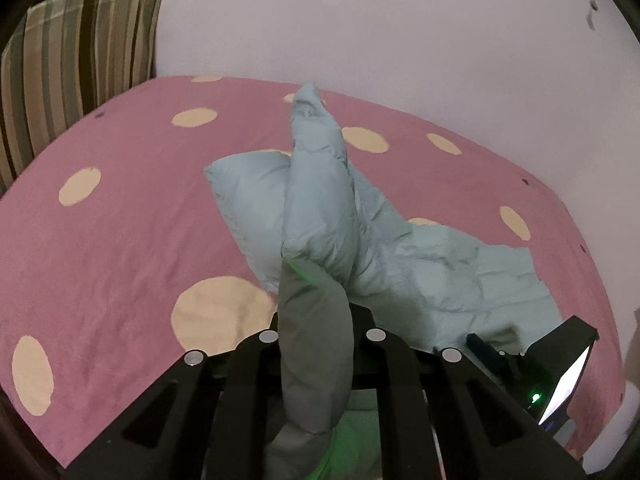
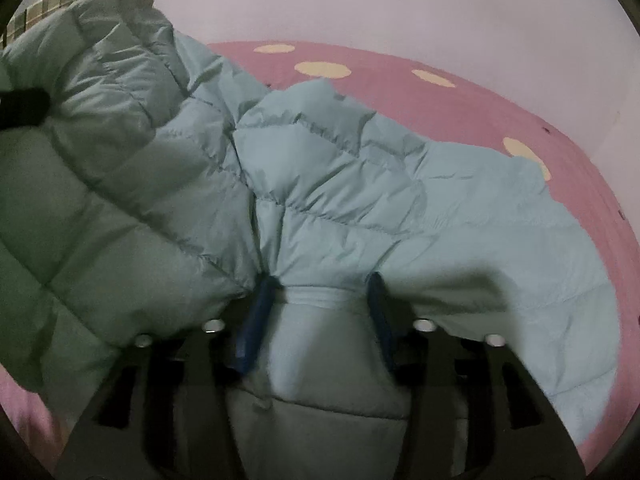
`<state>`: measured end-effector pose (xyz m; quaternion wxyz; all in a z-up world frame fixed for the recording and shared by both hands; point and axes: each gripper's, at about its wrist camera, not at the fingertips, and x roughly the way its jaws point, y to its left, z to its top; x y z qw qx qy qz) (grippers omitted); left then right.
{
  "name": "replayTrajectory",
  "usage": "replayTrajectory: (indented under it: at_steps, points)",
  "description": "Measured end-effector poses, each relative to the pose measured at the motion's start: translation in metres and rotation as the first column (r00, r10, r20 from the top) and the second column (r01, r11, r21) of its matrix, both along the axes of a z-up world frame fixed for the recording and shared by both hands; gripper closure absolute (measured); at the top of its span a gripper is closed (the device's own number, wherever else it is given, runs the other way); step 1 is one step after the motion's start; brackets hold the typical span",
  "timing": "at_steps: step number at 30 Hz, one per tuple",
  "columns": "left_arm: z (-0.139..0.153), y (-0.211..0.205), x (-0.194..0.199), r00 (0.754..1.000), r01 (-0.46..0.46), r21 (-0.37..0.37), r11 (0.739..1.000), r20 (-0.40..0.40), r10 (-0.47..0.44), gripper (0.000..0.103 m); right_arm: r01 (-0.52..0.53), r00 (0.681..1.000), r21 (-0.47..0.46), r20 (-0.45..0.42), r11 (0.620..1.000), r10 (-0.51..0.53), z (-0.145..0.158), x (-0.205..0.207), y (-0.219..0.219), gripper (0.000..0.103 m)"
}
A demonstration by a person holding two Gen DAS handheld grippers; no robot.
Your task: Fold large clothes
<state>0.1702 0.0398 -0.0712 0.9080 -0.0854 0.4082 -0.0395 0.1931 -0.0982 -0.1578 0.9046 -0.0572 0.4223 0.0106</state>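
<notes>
Puffer jacket (image 2: 360, 184), pale blue, quilted, lies partly on the pink dotted bedspread (image 1: 120, 220) and partly lifted. Wall behind; striped cushion (image 1: 76, 60) at 10 o'clock in the left wrist view.

Left gripper (image 1: 316, 320): a thick roll of jacket runs up between its fingers and stands toward 12 o'clock. The fingertips are buried in cloth, so we cannot tell how tight they sit; we judge it pinching the jacket.

Right gripper (image 2: 320, 300): blue pads (image 2: 256, 312) stand apart with a fat bunch of jacket wedged between them, pinched but loosely by the look. At 9 o'clock in that view a dark finger, likely the left tool, presses into the raised panel.

Risks as we judge them:
- Slick shell plus puffy fill: the bunch could slide out of the right pads under a pull.
- The lifted panel is heavy and could flop sideways, spoiling the fold line.
- Uneven lifting may drag the resting half across the bedspread.
</notes>
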Motion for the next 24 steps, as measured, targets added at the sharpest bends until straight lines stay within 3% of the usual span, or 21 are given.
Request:
replayTrajectory:
  at_steps: [5, 12, 19, 24]
  points:
    - [0.017, -0.039, -0.007, 0.999, 0.039, 0.057, 0.998, 0.022, -0.041, 0.092, 0.026, 0.998, -0.001, 0.049, 1.0, -0.026, 0.022, -0.019, -0.025, 0.038]
    - [0.018, -0.126, -0.007, 0.99, 0.133, 0.171, 0.976, 0.022, -0.139, 0.092, 0.151, 0.986, 0.034, 0.063, 0.988, -0.153, 0.039, -0.046, -0.109, 0.037]
    - [-0.016, -0.207, 0.005, 0.975, 0.222, 0.239, 0.945, -0.033, -0.221, 0.092, 0.281, 0.957, 0.086, 0.047, 0.956, -0.286, 0.036, -0.071, -0.19, 0.036]
    - [-0.058, -0.252, 0.006, 0.959, 0.281, 0.26, 0.924, -0.102, -0.263, 0.092, 0.337, 0.94, 0.106, 0.022, 0.935, -0.341, 0.026, -0.079, -0.222, 0.035]
